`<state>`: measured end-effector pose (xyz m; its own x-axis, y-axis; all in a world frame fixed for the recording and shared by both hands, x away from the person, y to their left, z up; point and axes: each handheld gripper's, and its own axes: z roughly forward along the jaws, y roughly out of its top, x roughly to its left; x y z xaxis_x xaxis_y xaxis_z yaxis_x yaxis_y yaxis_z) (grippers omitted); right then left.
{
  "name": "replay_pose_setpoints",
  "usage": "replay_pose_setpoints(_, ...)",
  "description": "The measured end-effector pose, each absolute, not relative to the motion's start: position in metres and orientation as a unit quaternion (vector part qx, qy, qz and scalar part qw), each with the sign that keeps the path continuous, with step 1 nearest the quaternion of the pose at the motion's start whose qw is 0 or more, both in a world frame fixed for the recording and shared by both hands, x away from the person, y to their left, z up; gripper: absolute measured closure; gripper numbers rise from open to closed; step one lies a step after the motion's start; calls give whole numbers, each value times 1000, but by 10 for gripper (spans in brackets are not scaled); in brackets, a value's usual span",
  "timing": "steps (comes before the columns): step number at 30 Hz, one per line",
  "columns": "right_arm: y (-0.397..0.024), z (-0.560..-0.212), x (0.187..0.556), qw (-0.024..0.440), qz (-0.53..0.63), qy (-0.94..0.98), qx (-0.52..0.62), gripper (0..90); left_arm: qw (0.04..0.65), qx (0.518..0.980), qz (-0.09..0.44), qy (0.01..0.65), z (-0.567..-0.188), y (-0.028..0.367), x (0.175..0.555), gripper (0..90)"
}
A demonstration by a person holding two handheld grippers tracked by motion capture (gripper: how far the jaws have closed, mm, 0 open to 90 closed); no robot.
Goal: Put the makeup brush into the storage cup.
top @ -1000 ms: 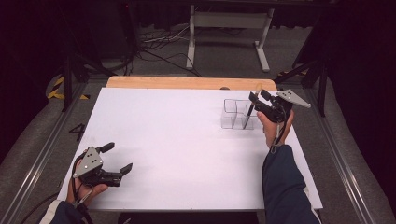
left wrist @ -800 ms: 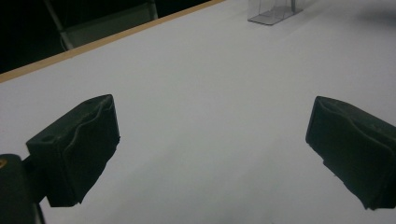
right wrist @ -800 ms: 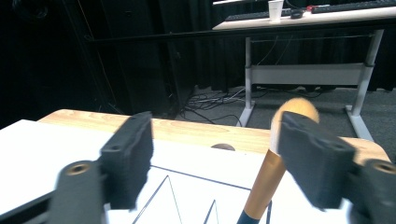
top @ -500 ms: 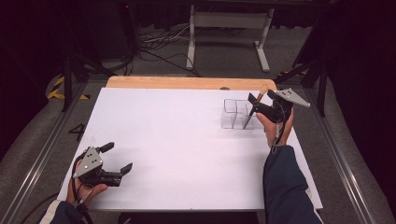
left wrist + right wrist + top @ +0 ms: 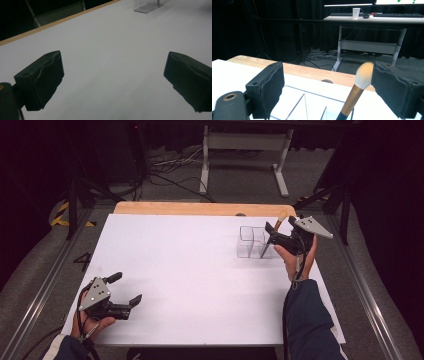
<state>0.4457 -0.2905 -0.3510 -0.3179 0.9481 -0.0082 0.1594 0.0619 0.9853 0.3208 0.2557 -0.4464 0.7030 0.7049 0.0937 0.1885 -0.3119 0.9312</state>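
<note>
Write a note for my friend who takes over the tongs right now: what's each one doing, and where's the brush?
Left tongs: open, holding nothing, low over the near left corner of the white table.
Right tongs: open, beside the clear organizer at the far right.
Makeup brush: standing tilted in the organizer, bristles up, between the open jaws, not gripped.
Done: brush looks placed.
Left: probably just draw the right tongs away.

The high view looked forward and down from above the person's side, taking in the whole white table (image 5: 200, 270). The left gripper view sat low and close over that surface, facing up-frame toward the clear organizer (image 5: 148, 6) at its upper right. The right gripper view hung just above the same organizer (image 5: 312, 105), facing a far desk (image 5: 374, 18). All three views shared the organizer (image 5: 252, 241).
</note>
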Motion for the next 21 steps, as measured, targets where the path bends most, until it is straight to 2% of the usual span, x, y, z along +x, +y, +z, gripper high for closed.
replay_pose_setpoints(21,-285,-353,422,396,528,624,419,124,508,771,254,289,-447,255,321,34)
